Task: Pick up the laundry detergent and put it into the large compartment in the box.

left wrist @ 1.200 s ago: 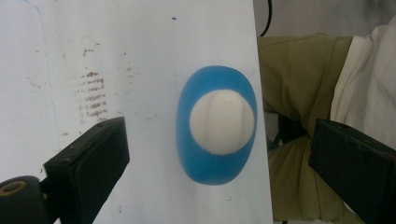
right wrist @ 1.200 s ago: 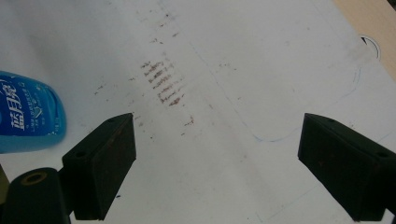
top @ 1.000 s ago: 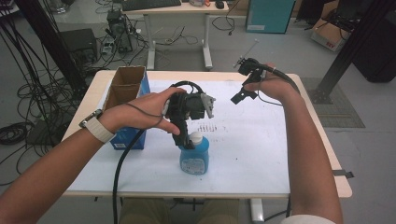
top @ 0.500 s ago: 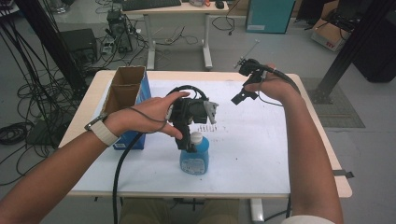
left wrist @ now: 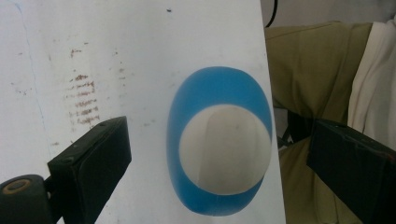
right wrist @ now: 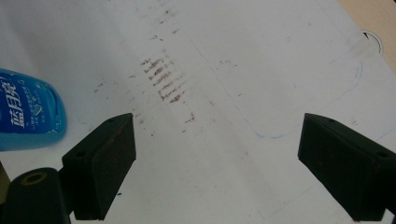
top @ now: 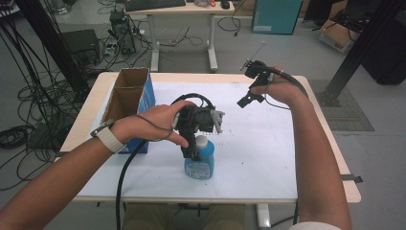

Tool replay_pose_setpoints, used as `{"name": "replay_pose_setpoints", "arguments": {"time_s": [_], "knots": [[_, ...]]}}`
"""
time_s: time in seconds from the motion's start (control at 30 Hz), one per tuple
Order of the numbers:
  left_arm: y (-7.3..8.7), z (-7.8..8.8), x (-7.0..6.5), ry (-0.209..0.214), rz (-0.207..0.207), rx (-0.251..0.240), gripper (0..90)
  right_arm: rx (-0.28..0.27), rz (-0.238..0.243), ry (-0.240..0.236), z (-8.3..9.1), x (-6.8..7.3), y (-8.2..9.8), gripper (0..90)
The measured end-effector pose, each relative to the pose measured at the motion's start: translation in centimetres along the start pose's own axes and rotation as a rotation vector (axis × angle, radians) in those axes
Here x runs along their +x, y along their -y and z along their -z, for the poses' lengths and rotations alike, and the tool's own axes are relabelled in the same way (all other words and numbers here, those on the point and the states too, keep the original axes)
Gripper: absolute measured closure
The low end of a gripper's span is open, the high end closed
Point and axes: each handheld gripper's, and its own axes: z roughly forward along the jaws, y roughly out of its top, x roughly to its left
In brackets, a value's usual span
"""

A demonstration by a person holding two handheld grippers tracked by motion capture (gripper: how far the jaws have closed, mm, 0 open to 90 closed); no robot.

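Note:
A blue bottle (top: 198, 167) with a white cap stands upright near the front middle of the white-covered table (top: 268, 158). My left gripper (top: 195, 149) hangs straight over it, jaws pointing down. In the left gripper view the white cap (left wrist: 224, 154) lies between the two black jaws, and the left gripper (left wrist: 219, 135) is open and touches nothing. My right gripper (top: 249, 88) is held up over the far right of the table. In its own view the right gripper (right wrist: 217, 135) is open above bare table, with the blue bottle (right wrist: 28, 109) off to the left.
An open cardboard box (top: 127, 93) with a blue side stands at the table's left. Brown smudges (right wrist: 163, 79) mark the white sheet near its middle. The person's lap (left wrist: 317, 70) lies just past the front edge, close to the bottle.
The left hand and its gripper have sunk a little toward the bottle. The right gripper has hardly moved.

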Motion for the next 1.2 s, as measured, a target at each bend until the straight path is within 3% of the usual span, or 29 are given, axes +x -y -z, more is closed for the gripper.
{"name": "replay_pose_setpoints", "arguments": {"time_s": [0.13, 0.57, 1.2], "knots": [[0.0, -0.2, 0.0, 0.000, 0.004, -0.011, 6.6, 0.002, 0.001, -0.002, -0.1, 0.1, -0.1, 11.4], [-0.4, -1.1, 0.1, -0.007, -0.019, 0.023, 6.7, 0.001, -0.005, -0.002, 0.0, 0.0, 0.2, 11.4], [-0.3, -1.1, 0.2, -0.006, -0.015, 0.022, 7.5, 0.001, -0.005, -0.003, -0.1, 0.0, 0.2, 11.4]]}}
